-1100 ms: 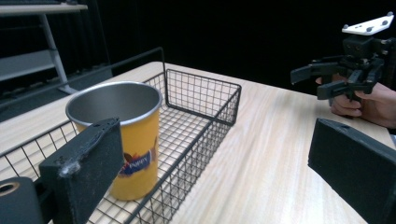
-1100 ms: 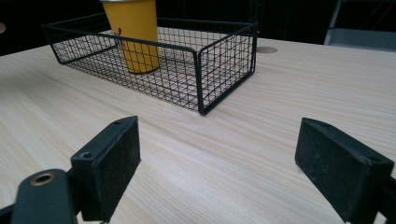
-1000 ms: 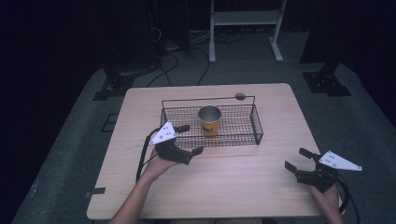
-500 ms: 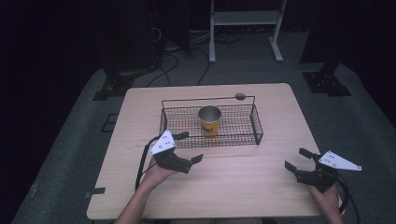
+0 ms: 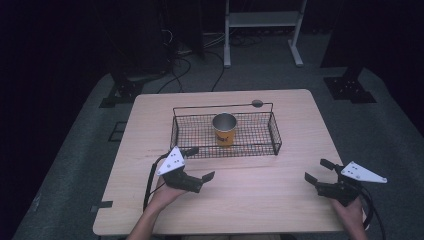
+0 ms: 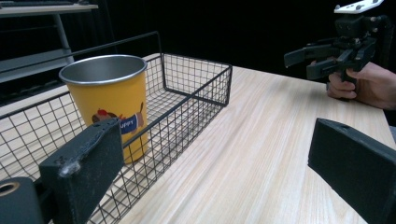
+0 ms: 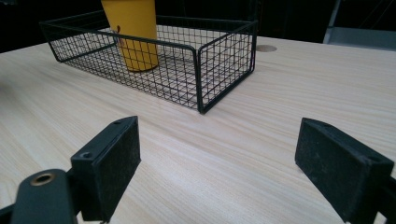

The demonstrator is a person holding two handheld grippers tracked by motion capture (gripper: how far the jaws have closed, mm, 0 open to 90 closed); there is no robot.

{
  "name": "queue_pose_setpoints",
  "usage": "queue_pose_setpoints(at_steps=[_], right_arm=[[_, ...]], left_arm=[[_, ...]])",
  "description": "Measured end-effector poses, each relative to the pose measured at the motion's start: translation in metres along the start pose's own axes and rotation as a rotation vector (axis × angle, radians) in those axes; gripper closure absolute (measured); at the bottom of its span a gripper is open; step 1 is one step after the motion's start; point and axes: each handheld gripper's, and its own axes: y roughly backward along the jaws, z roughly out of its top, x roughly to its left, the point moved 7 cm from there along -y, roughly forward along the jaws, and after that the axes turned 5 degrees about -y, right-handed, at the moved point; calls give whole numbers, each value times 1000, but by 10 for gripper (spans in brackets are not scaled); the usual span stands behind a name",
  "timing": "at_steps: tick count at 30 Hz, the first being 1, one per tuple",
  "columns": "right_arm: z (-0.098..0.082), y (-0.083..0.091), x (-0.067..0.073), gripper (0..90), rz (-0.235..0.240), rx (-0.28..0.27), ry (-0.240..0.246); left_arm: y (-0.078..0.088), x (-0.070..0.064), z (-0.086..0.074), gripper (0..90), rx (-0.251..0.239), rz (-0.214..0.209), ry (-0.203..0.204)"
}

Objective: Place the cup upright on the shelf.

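Your left tool (image 5: pixel 200 164) has drawn back from the basket (image 5: pixel 276 136) toward your side of the tabletop (image 5: pixel 260 195); a second ago it sat close against the basket's front wall, and now there is bare wood between them. Its jaws stand wide apart and hold nothing. Your right tool (image 5: pixel 317 171) has not moved: it rests near the right front corner of the tabletop, jaws spread, empty as well.

That retreat, with the cup (image 5: pixel 224 129) left standing in the basket, suggests the placing is done and you are clearing away.

In the left gripper view, the jaw pads are matte black blocks with slightly scuffed faces. The tabletop is pale wood-grain laminate, smooth, with rounded corners. The basket is a low rectangle of thin black wire mesh with a heavier wire rim, and one rail rises above its far side. The cup stands upright inside it, near the middle, its base on the mesh floor. It is a tapered tumbler: bright steel rim and inner wall, a glossy yellow outer coat with a small cartoon print low on the side. Beyond the basket, a small round grommet (image 5: pixel 257 103) sits in the tabletop.
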Motion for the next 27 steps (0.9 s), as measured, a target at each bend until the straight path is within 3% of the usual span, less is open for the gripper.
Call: queue_pose_setpoints(at_steps=[7, 10, 12, 18, 20, 27], right_arm=[[0, 0, 0, 132, -1, 2, 2], [0, 0, 0, 132, 1, -2, -2], [0, 1, 0, 132, 1, -3, -5], [0, 1, -1, 132, -1, -3, -7], [0, 1, -1, 132, 1, -7, -11], [0, 1, -1, 132, 6, -6, -8]], left_arm=[[8, -12, -9, 28, -8, 1, 10], [13, -17, -15, 28, 2, 28, -9], [17, -21, -18, 30, -19, 31, 25], [27, -26, -32, 29, -18, 59, 43], [29, -28, -34, 35, -11, 35, 75], [31, -33, -38, 48, -10, 61, 54]])
